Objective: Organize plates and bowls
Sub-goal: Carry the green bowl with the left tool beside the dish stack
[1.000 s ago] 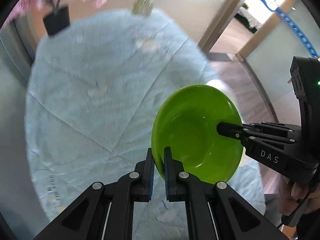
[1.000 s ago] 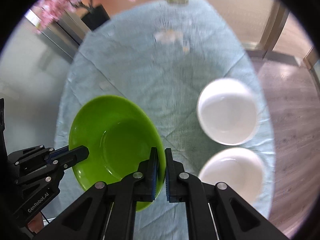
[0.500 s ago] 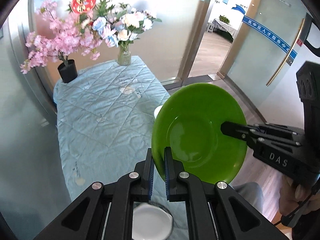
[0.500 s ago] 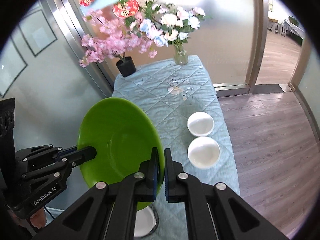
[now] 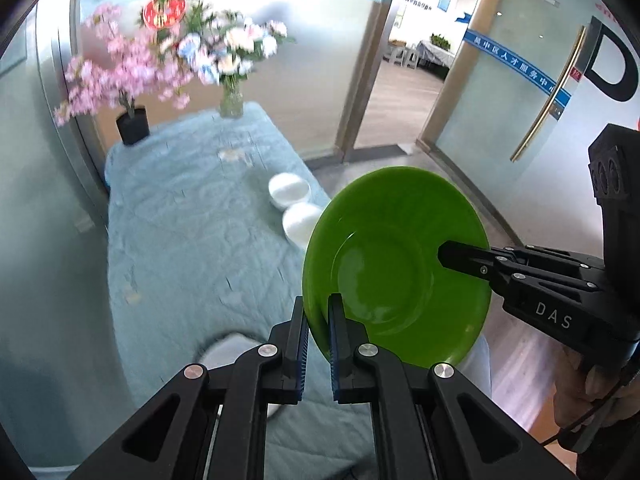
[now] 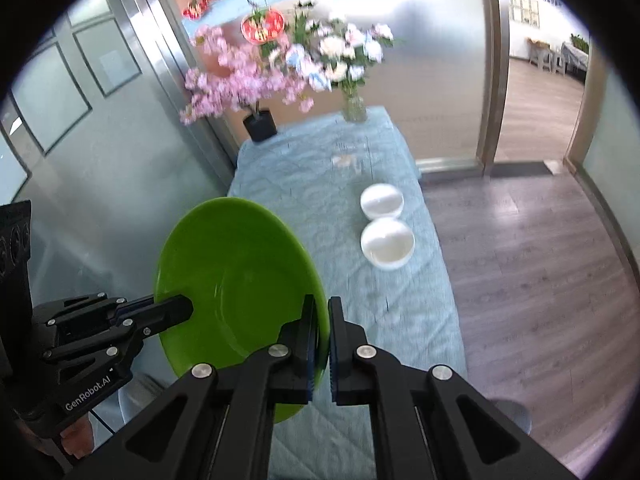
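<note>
A green plate [image 5: 396, 264] hangs tilted in the air, high above the light-blue clothed table [image 5: 180, 220]. My left gripper [image 5: 318, 312] is shut on its near-left rim. My right gripper [image 5: 444, 256] is shut on the opposite rim, held by a hand [image 5: 580, 396]. The right wrist view shows the same green plate [image 6: 236, 280], with my right gripper [image 6: 320, 316] clamped on its right edge and my left gripper [image 6: 180, 308] on its left edge. Two white bowls [image 6: 382, 200] [image 6: 387, 242] sit side by side near the table's right edge.
A white dish [image 5: 224, 354] lies on the cloth below my left gripper, partly hidden. A black pot [image 5: 132, 128] of pink blossoms and a glass vase [image 5: 231, 100] of flowers stand at the table's far end. Wooden floor [image 6: 520, 260] and a doorway lie to the right.
Both grippers have risen and pulled back with the green plate between them. The table has dropped far below, and the flowers, the doorway and both white bowls have come into view.
</note>
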`<state>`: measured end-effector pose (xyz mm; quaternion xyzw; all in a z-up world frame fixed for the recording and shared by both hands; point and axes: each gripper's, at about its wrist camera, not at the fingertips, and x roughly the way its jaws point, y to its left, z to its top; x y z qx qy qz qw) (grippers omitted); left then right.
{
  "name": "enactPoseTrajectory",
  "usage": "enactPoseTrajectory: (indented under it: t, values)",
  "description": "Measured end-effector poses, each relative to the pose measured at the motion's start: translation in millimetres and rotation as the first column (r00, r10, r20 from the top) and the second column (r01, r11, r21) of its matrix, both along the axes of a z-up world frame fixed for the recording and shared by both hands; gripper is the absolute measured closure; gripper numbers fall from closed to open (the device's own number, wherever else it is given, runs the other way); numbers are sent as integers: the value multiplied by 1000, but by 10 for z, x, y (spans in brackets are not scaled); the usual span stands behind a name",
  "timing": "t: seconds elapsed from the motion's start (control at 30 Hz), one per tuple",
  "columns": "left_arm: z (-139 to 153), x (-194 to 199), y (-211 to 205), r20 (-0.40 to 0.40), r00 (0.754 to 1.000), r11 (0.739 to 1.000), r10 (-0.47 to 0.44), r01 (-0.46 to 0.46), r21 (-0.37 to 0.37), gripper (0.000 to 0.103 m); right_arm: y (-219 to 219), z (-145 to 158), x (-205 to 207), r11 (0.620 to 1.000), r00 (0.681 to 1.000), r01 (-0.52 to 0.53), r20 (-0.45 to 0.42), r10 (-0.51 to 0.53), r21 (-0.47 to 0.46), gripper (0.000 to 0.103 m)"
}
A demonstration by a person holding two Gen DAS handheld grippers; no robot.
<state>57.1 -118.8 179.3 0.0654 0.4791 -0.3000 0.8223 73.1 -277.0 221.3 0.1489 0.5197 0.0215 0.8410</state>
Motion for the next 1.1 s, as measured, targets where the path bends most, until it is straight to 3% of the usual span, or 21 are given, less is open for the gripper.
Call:
enactPoseTrajectory:
  t: [0.37, 0.5, 0.73, 1.1]
  values:
    - [-1058, -285, -124, -208, 978, 997, 6, 11, 79, 98, -3, -855, -362, 999, 981, 9, -192, 1, 50, 99]
    - [-1527, -145, -189, -280, 960, 995, 20, 10, 102, 98, -5, -1236, -430, 999, 963, 22, -270, -9, 47, 98]
    - [-2015, -78, -266, -348, 937, 995, 22, 15, 103, 98, -21, -1605, -466, 999, 937, 30, -349, -15, 37, 98]
    - [-2655, 430, -412, -406, 912, 991, 67, -14, 132, 98, -94, -2198, -247, 998, 906, 37, -424, -14, 47, 98]
